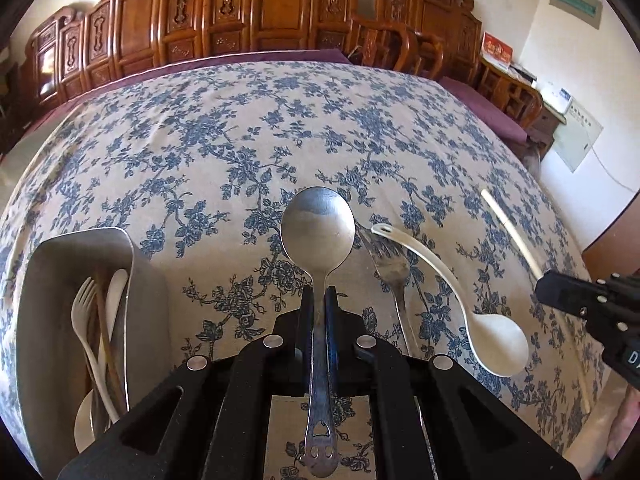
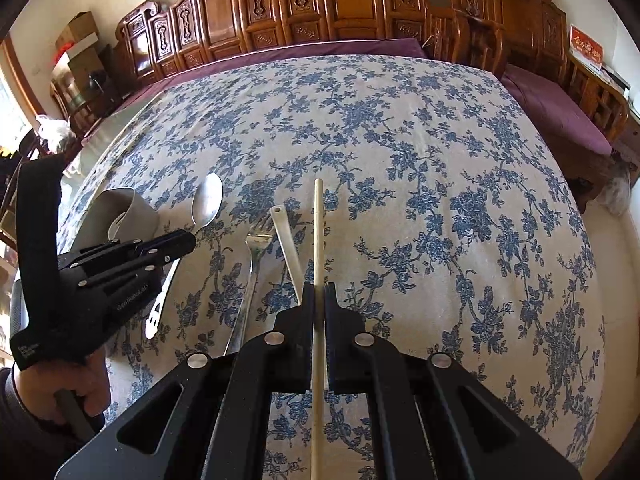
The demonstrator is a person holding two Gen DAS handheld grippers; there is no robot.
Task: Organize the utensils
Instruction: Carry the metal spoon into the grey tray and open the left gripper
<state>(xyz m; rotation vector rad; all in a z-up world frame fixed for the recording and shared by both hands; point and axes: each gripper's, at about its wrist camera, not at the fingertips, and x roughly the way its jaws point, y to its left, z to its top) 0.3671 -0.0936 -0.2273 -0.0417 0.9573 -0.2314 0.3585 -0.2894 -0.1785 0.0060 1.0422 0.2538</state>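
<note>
Jaws clenched: left gripper (image 1: 319,296) on metal spoon (image 1: 318,228), right gripper (image 2: 319,292) on chopstick (image 2: 318,240); next likely drop into holder (image 1: 80,280) lower left.

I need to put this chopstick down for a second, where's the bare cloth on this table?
Free: the whole far half of the tablecloth, and the side right of the chopstick. Crowded: the near left, where metal fork, white spoon and utensil holder sit close together.

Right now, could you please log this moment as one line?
left hand-held gripper: shut on metal spoon | right hand-held gripper: shut on chopstick | on table: metal fork, white spoon | holder: part-filled
</note>
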